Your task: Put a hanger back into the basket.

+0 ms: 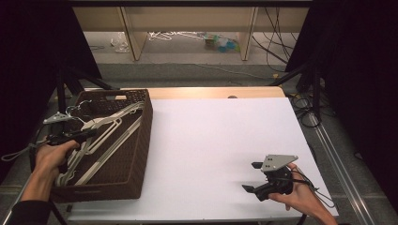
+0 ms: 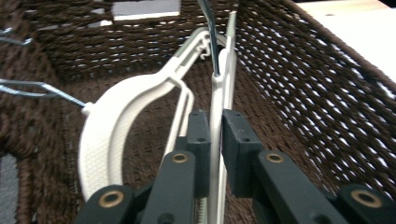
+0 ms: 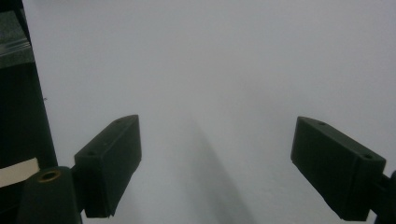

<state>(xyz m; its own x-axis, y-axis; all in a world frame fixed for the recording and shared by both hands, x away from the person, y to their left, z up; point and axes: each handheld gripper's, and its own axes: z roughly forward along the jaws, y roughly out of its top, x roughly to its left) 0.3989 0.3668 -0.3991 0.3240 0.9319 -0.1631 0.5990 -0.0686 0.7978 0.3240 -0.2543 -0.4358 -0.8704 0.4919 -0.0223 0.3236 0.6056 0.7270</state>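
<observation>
A dark brown woven basket [image 1: 136, 154] at the table's left holds several white plastic hangers [image 1: 108, 129] with metal hooks. My left gripper [image 1: 89, 133] reaches into the basket and is shut on the thin bar of one white hanger [image 2: 215, 116], which runs up between its pads [image 2: 200, 140]. Another hanger's broad curved shoulder [image 2: 105, 135] lies to the left of it, its wire hook [image 2: 42, 91] pointing off left. My right gripper [image 1: 252, 177] hovers over the white table surface [image 1: 211, 140] at the front right, jaws wide open [image 3: 217, 163] with nothing between them.
The basket's woven wall [image 2: 317, 93] rises close on the right of my left gripper. The table's wooden far edge [image 1: 211, 92] shows beyond the white sheet. Black stands and cables [image 1: 305, 103] sit at the far right, and shelving with clutter stands behind.
</observation>
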